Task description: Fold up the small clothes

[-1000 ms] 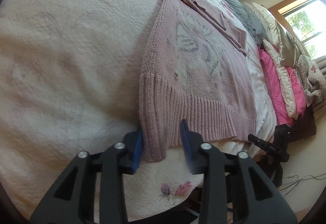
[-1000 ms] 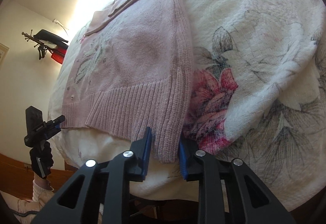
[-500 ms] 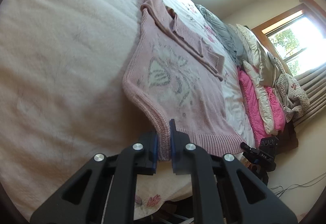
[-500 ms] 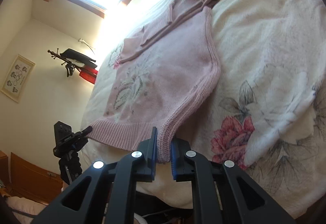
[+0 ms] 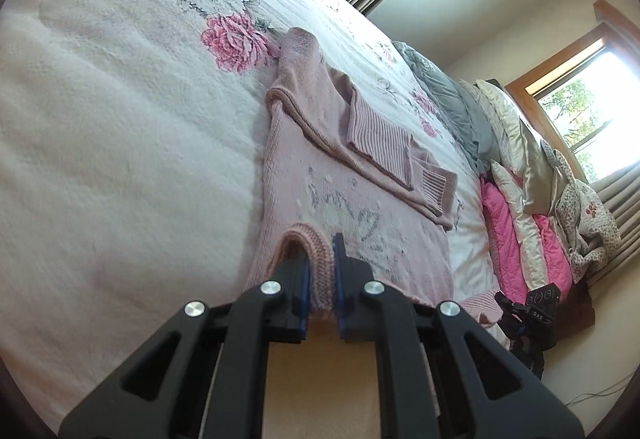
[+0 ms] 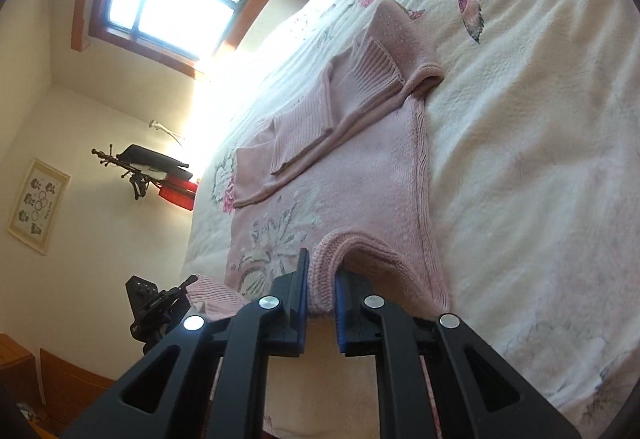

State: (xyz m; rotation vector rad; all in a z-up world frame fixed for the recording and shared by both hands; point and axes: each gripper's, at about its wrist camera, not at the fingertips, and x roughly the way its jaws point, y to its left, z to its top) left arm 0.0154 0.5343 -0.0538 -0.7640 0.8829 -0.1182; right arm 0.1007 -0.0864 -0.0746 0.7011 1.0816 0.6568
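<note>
A pink knit sweater (image 5: 360, 199) with a pale floral pattern lies on a white flowered bedspread (image 5: 120, 119), both sleeves folded across its chest. My left gripper (image 5: 322, 275) is shut on the left corner of the ribbed hem, which stands lifted and curled over the body. In the right wrist view the sweater (image 6: 360, 167) stretches away from me, and my right gripper (image 6: 322, 283) is shut on the hem's right corner, raised the same way. Each gripper appears small at the edge of the other's view: the right one (image 5: 532, 307) and the left one (image 6: 156, 303).
Pink, cream and grey pillows (image 5: 520, 175) are stacked along the bed's far side under a window (image 5: 588, 119). A coat rack (image 6: 144, 171) and a framed picture (image 6: 38, 205) are on the wall. Bedspread (image 6: 540, 159) lies bare to the sweater's right.
Both grippers went from open around the hem corners to shut on them, then lifted the hem off the bed and carried it forward over the sweater's body.
</note>
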